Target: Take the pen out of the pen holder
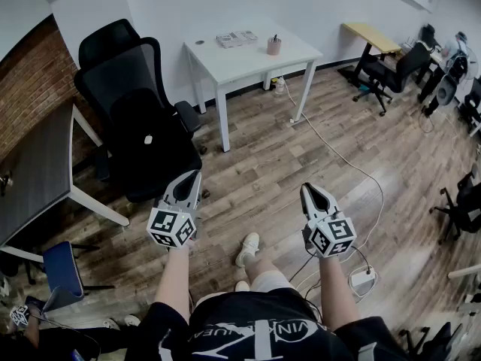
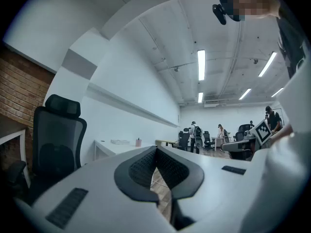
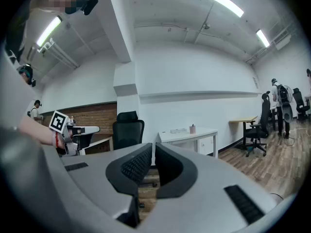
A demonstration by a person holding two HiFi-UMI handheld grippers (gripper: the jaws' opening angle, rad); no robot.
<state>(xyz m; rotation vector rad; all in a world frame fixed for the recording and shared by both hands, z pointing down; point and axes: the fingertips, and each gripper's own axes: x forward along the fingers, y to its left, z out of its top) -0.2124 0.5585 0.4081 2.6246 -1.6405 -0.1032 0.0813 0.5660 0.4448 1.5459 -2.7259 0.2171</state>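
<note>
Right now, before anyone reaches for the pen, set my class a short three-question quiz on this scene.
1. True or false: the pen holder stands on the white table.
2. What is between the jaws of the right gripper? A: a pen. B: nothing. C: a cable.
3. Fill in: to the left of the table in the head view stands a black office ____.
Key: 1 true; 2 B; 3 chair.
</note>
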